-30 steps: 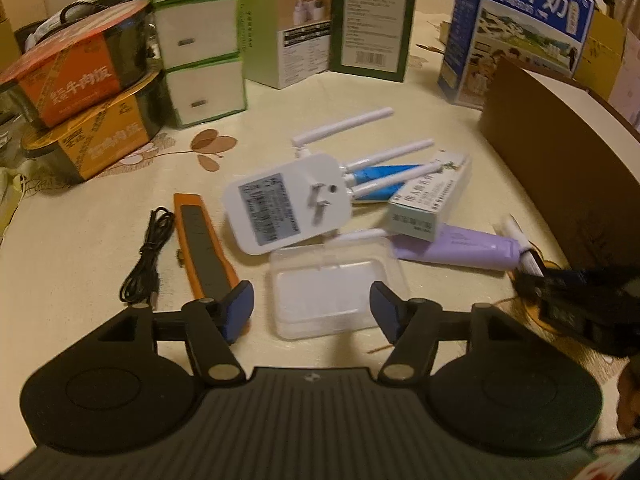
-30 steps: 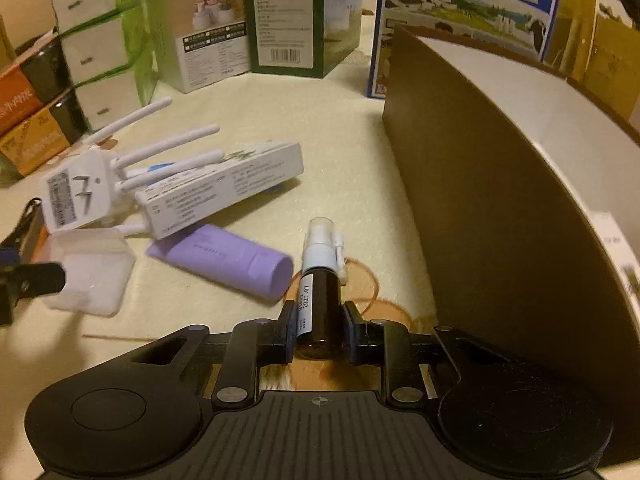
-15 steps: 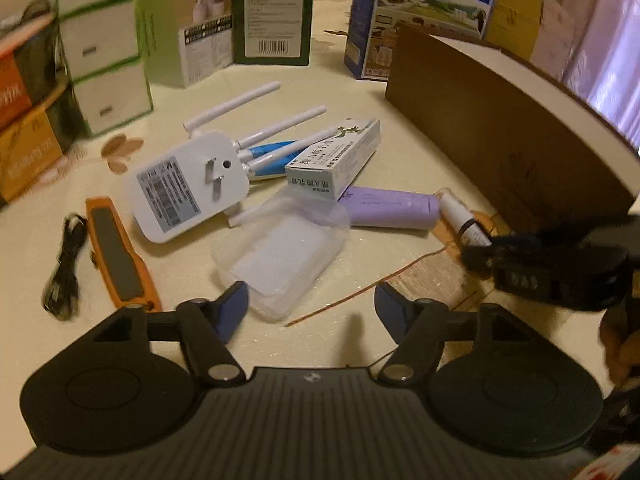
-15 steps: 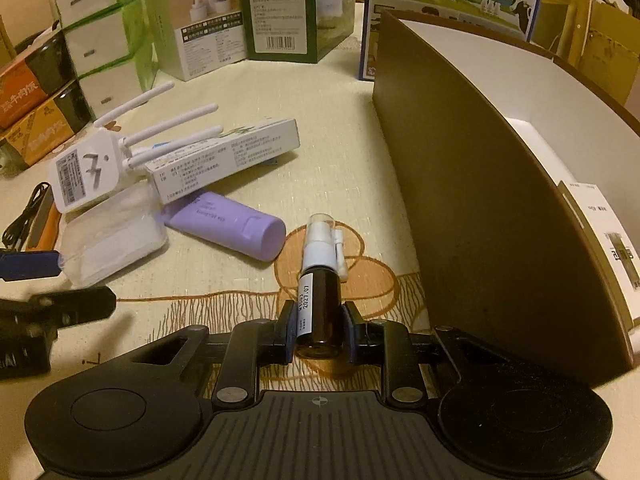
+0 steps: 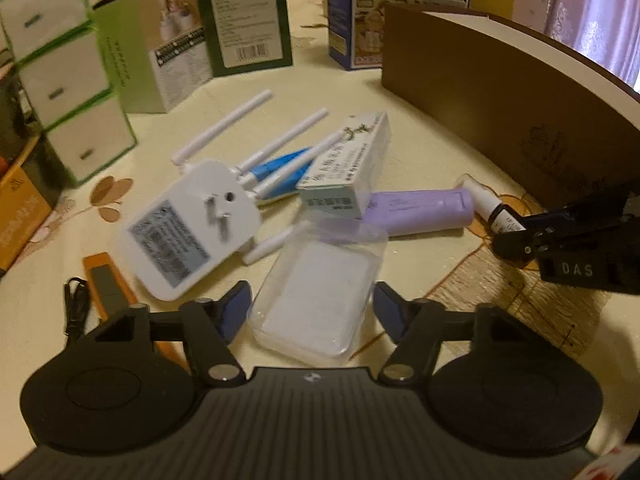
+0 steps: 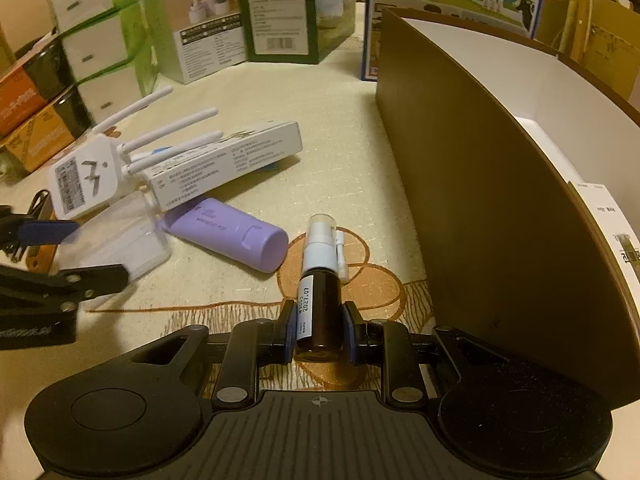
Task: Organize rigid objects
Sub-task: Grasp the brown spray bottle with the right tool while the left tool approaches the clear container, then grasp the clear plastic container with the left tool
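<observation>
- Right hand-held gripper [image 6: 318, 334]: jaws pinched on the dark glass body of a small spray bottle [image 6: 320, 292], white nozzle pointing forward. The grip sits low on the bottle, near its base, so the capped end stays free; a sensible hold for dropping it into a container nozzle-first or laying it flat.
- The brown box [image 6: 480, 200] stands just right of the held bottle, its white inside open at the top, with a white carton already lying in it. Judgement: this is the collecting bin, which is why the bottle is held beside its wall.
- Left hand-held gripper [image 5: 312, 312]: jaws spread, one blue pad on either side of the clear plastic case [image 5: 320, 292]. They have just been closing in; the case lies between them, but a gap shows at each pad, so not yet gripped.
- The case rests flat on the tabletop [image 5: 400, 140], its far edge against the purple tube [image 5: 420, 210] and the white medicine carton [image 5: 348, 168]. Approaching from the free near end avoids the clutter.
- White plug-in router [image 5: 192, 224] lies face down, antennas across the blue tube; still unsorted.
- Risk, as judgement: the case's smooth walls may slip unless squeezed squarely.
</observation>
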